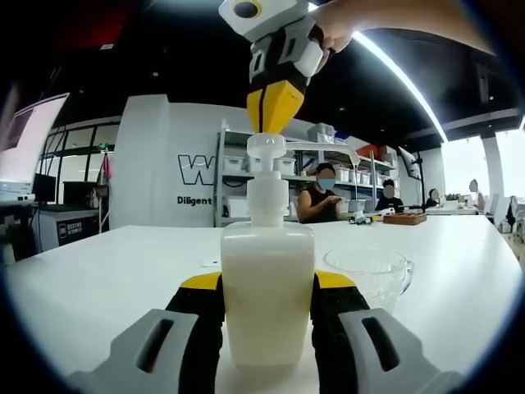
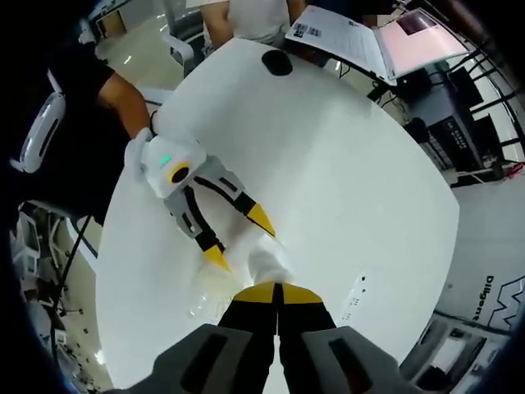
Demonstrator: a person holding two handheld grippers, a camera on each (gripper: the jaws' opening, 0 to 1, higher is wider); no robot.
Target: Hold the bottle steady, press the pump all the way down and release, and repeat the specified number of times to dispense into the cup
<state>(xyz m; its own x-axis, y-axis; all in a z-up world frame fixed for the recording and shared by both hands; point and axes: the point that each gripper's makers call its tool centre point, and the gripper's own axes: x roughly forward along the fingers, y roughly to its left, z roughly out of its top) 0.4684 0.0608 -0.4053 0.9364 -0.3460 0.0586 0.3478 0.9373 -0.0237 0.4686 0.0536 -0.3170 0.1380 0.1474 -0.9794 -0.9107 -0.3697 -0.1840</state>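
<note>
We had the left gripper (image 1: 268, 300) clamped on the one bottle (image 1: 268, 279), upright on the white table (image 1: 98, 279). Our right gripper (image 1: 275, 123), jaws closed together, rested its tips on the pump (image 1: 267, 148). One clear cup (image 1: 373, 271) sat just beside the bottle.

White pump bottle (image 1: 267, 287) upright on table; clear glass cup (image 1: 369, 271) just beside, under spout.

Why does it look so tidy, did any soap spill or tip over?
Nothing stands out. The bottle stands upright between the left claw's jaws, the right claw sits on its pump, and the cup beside it looks unspilled.
</note>
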